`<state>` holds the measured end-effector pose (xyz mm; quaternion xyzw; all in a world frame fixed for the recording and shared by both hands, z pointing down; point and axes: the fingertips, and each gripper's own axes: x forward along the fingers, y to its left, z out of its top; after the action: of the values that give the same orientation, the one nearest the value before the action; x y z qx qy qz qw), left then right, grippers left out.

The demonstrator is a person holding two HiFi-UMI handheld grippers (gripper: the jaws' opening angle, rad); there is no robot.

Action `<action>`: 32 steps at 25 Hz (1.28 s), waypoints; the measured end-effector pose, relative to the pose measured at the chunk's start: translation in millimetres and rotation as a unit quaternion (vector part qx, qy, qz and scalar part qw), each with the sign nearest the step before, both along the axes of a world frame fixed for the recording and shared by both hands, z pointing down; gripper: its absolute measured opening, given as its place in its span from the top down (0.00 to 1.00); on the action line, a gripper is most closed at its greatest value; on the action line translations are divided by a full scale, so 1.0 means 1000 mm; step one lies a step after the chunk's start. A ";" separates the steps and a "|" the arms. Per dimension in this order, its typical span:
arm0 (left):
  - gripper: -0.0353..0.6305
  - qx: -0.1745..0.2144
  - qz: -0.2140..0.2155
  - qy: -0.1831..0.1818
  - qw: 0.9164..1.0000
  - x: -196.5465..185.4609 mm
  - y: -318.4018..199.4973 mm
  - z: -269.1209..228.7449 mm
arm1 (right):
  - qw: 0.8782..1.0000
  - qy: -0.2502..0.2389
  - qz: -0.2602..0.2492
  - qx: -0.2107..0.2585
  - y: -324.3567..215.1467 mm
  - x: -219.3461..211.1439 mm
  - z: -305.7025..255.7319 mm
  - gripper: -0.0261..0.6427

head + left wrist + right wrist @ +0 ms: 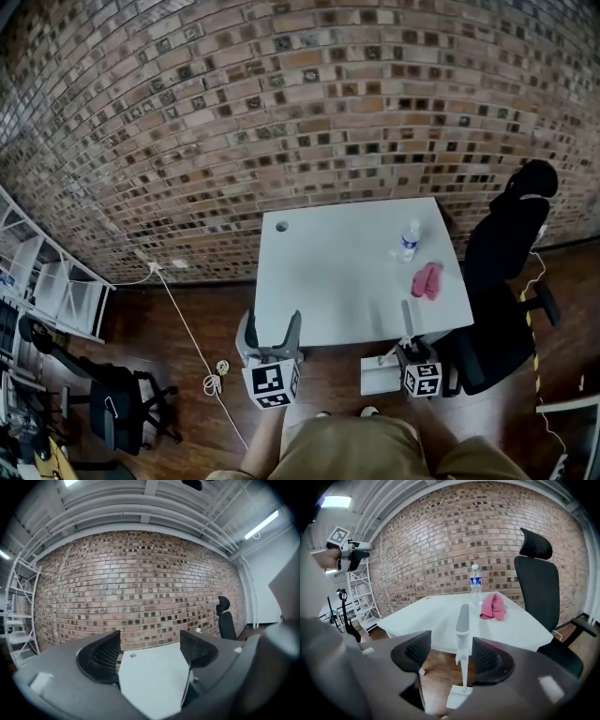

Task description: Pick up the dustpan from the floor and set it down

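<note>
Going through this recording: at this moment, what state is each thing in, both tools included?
Dustpan: standing on the floor by the table, handle upright.
Right tool: open, the dustpan's handle between its jaws, not clamped.
Left tool: open, empty.
Water bottle: upright on the table.
Pink cloth: crumpled on the table, beside the bottle.
Office chair: upright, unoccupied.

The dustpan [461,651], white with a tall slim handle topped by a grey grip, stood upright on the brown wooden floor [436,663], its pan flat, just before the white table's [440,616] near edge.
</note>
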<state>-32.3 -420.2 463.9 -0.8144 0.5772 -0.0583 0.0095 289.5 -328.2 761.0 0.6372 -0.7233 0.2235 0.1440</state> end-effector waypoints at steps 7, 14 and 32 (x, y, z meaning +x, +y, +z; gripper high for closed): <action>0.39 -0.005 -0.027 -0.006 1.000 -0.015 0.004 0.001 | 0.999 -0.002 -0.007 -0.031 -0.026 0.002 0.031 0.59; 0.39 -0.010 -0.037 -0.005 0.999 -0.021 0.015 0.002 | 0.999 0.007 0.007 -0.030 -0.040 0.006 0.038 0.68; 0.40 -0.016 -0.023 0.014 0.999 -0.020 0.037 0.009 | 0.998 0.037 0.041 -0.009 0.001 0.005 0.000 0.79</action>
<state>-52.0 -383.4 472.4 -0.8016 0.5951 -0.0562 -0.0134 294.6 -327.0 760.7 0.6728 -0.6887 0.2121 0.1675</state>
